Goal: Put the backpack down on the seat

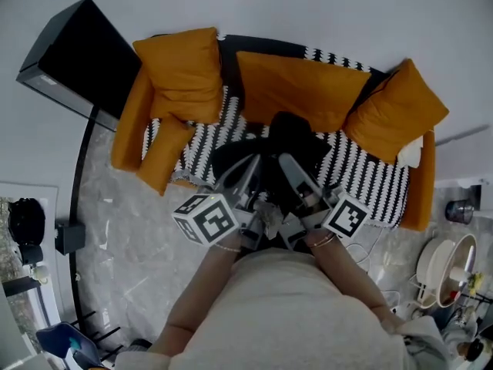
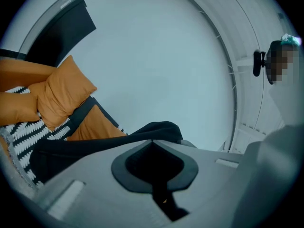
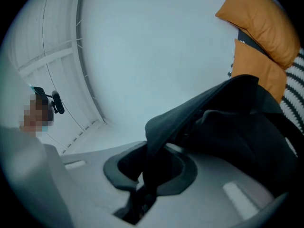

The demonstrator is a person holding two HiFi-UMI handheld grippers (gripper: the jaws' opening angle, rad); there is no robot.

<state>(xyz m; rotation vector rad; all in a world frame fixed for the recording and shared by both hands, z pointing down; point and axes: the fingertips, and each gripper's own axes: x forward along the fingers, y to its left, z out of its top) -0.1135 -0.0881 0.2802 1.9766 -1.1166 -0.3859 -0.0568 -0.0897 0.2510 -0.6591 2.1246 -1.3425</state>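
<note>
Head view shows the black backpack (image 1: 291, 141) held between both grippers over the striped seat (image 1: 362, 172) of the sofa, in front of the middle cushion (image 1: 296, 87). Whether it touches the seat cannot be told. The left gripper (image 1: 253, 163) is clamped on dark backpack fabric, and the right gripper (image 1: 287, 164) pinches a black strap. The left cushion (image 1: 181, 72) and right cushion (image 1: 397, 110) fill the sofa's ends, and a small cushion (image 1: 163, 154) lies at the seat's left edge. A black cabinet (image 1: 77, 56) stands just beside the sofa.
</note>
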